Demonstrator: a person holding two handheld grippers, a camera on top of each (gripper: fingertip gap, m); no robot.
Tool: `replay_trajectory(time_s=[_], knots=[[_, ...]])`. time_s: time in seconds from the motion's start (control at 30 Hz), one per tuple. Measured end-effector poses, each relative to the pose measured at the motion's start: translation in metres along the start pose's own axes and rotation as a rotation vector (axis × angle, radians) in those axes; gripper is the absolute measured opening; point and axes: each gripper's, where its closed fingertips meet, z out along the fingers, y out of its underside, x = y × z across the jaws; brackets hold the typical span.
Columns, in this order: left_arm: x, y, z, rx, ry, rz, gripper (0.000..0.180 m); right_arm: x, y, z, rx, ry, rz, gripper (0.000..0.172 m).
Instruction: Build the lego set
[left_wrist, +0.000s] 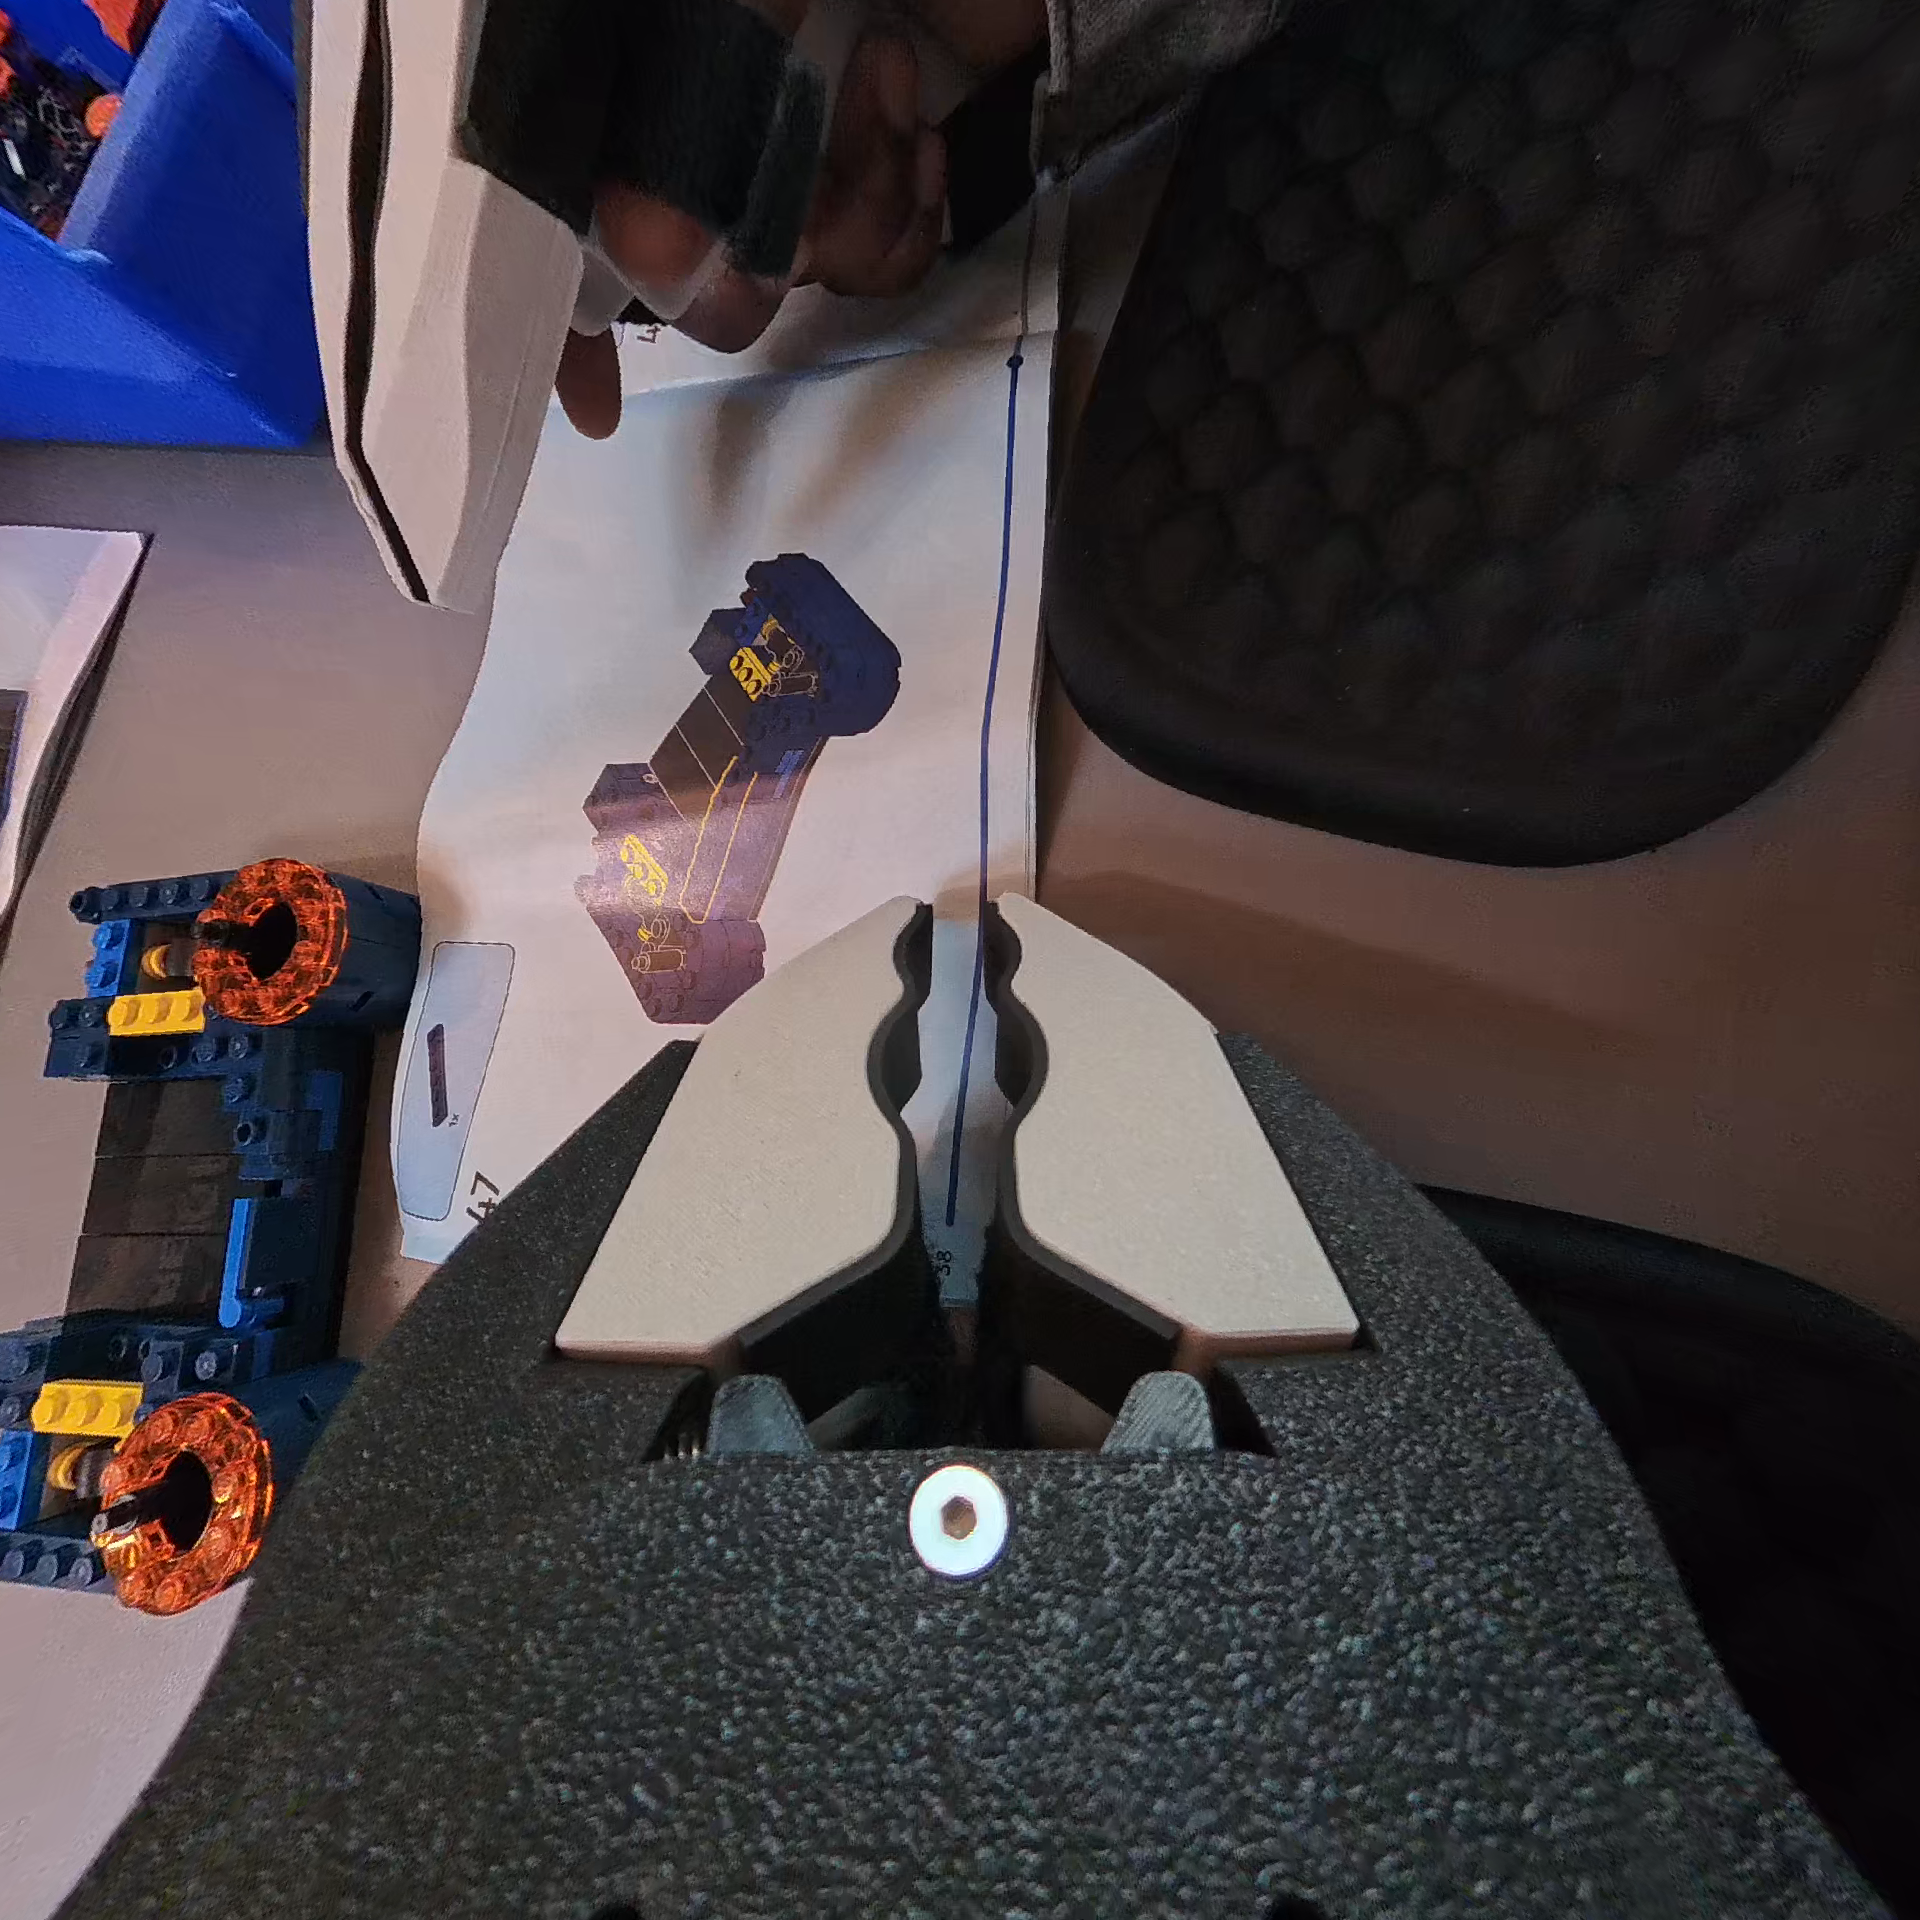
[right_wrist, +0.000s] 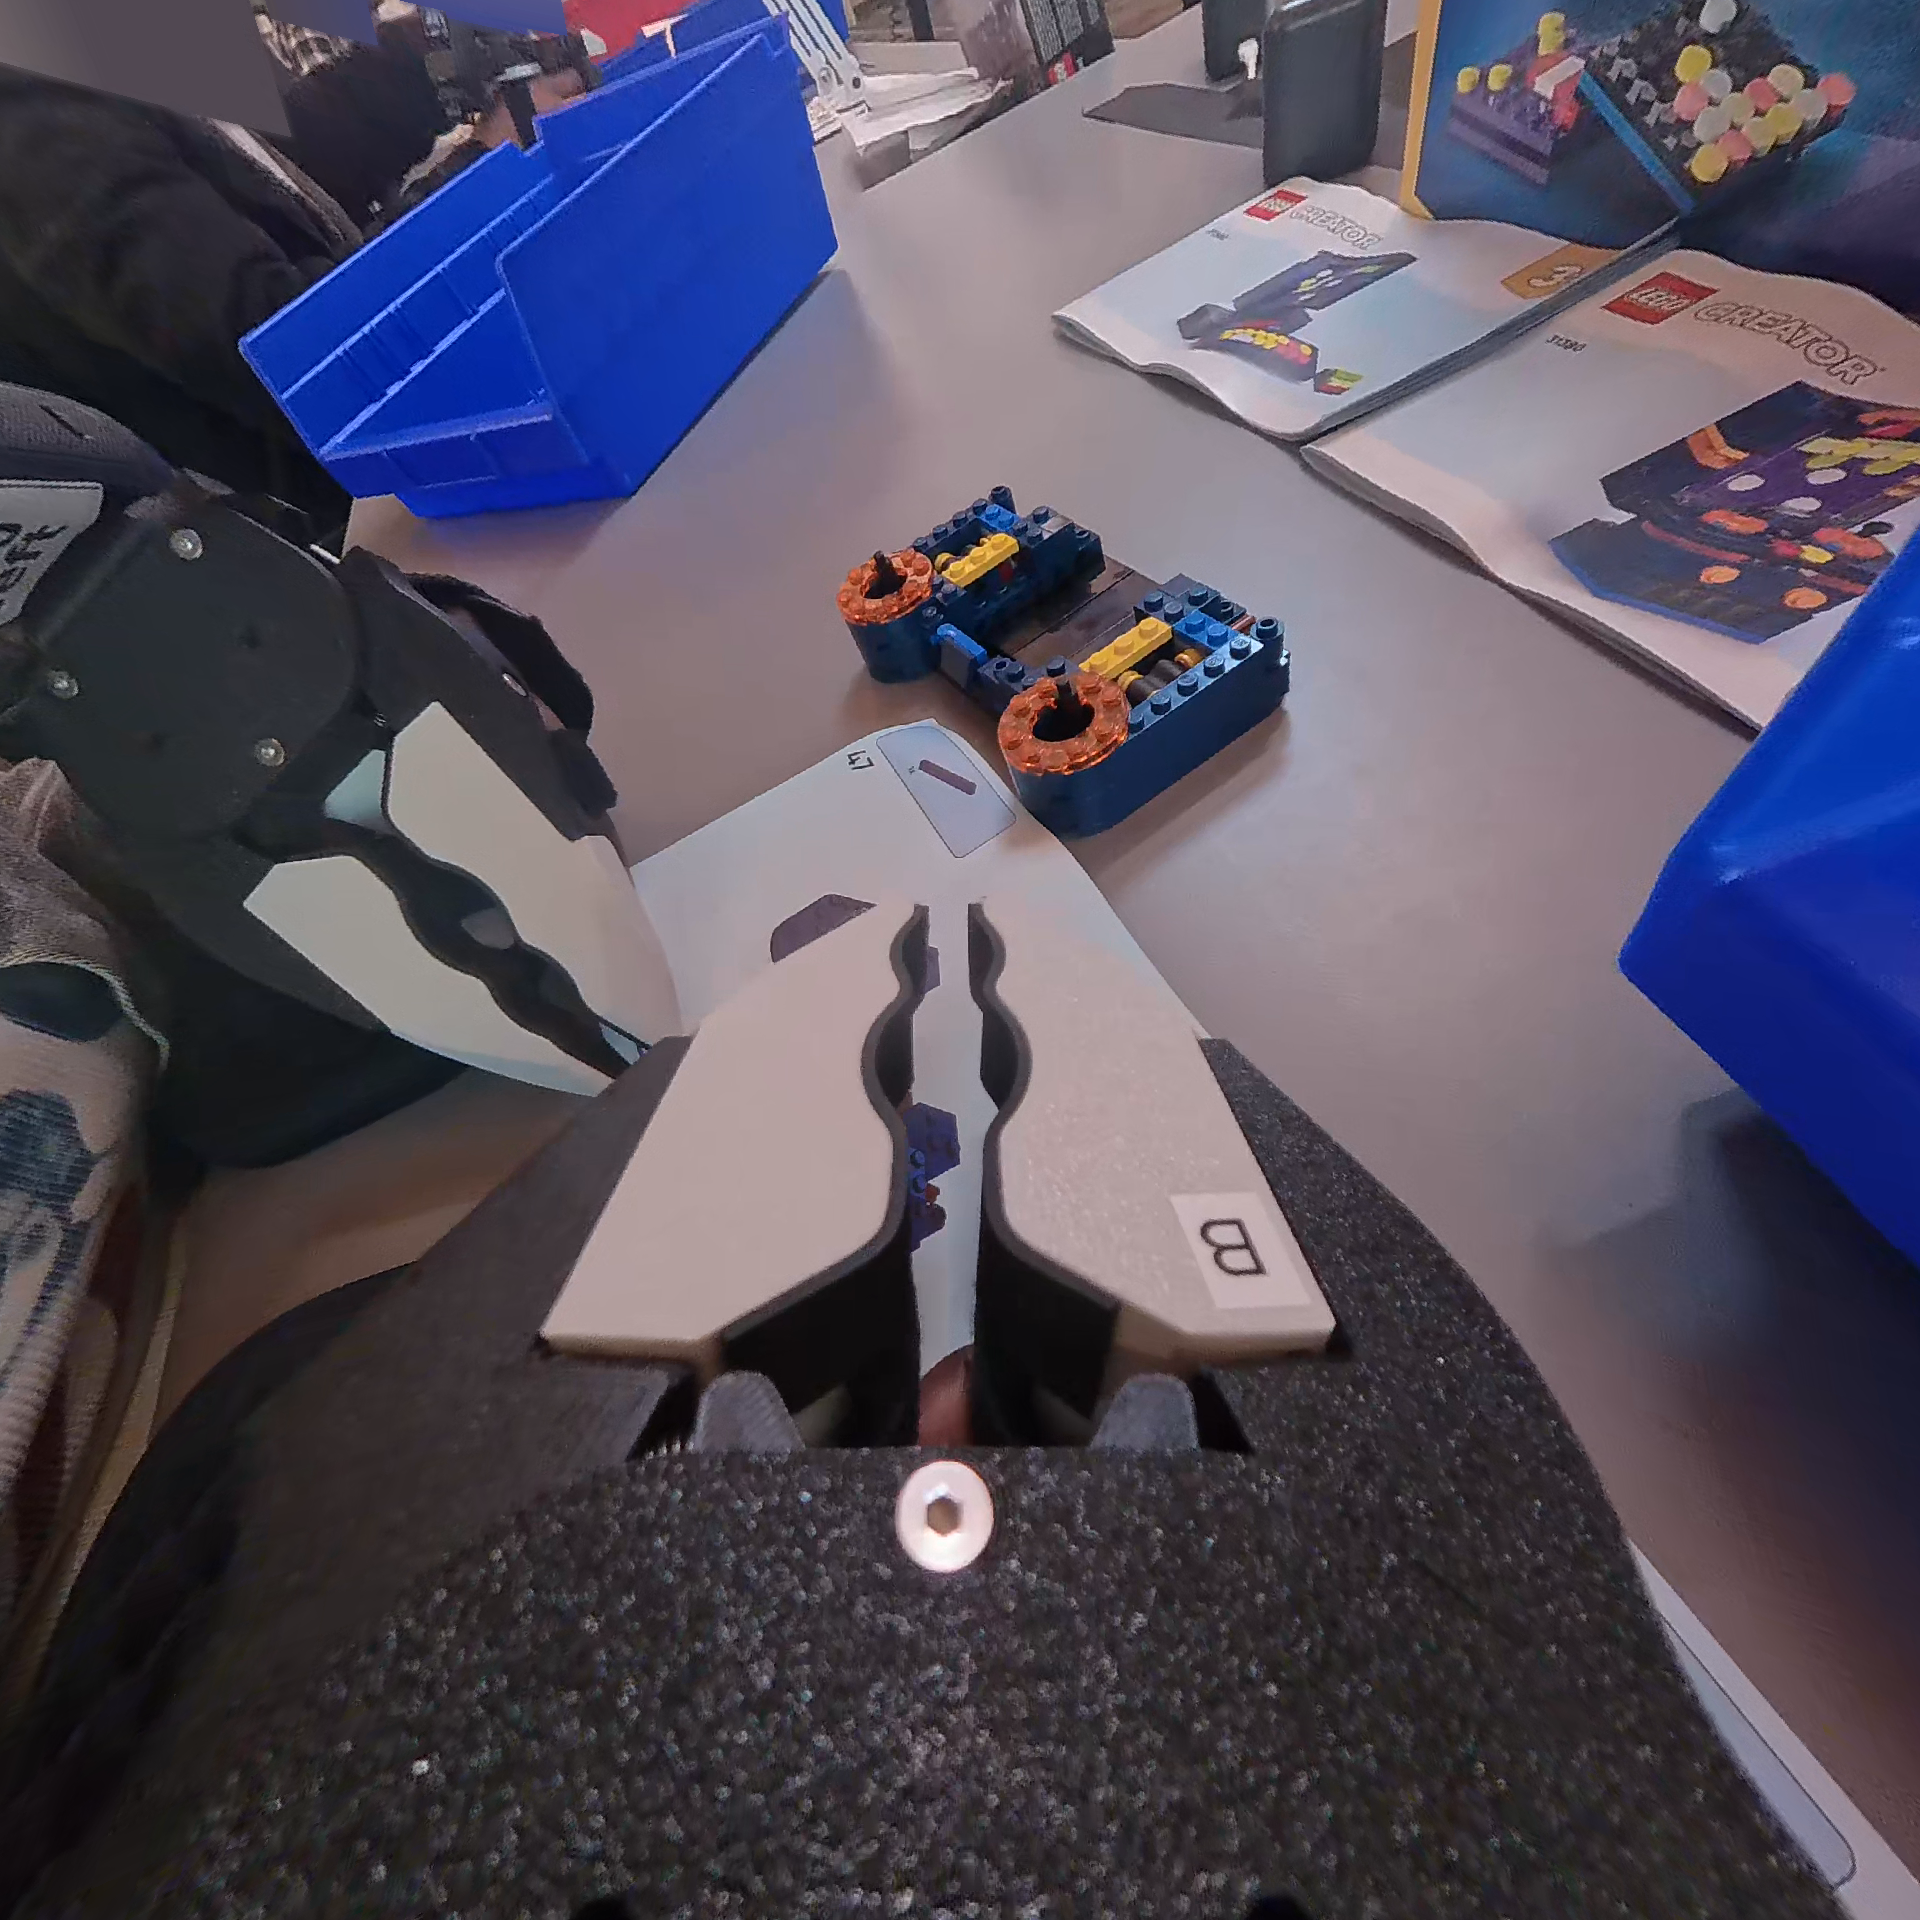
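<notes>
I see both grippers, left (left_wrist: 958, 914) and right (right_wrist: 943, 914), nearly closed over the booklet (left_wrist: 727, 520); grasp unclear.

Brick model (right_wrist: 1060, 644) on table (right_wrist: 1351, 987), touching far corner of open booklet (right_wrist: 883, 831); bin (right_wrist: 561, 301) behind-left, two more booklets (right_wrist: 1558, 416) behind-right, another bin (right_wrist: 1797, 935) right
</notes>
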Motion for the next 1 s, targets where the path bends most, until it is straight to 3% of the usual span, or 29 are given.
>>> replay_trajectory(time_s=[1.0], knots=[[0.001, -0.0006, 0.0001, 0.004, -0.003, 0.01, 0.009, -0.0015, 0.0012, 0.0007, -0.01, -0.011, -0.009, 0.006]])
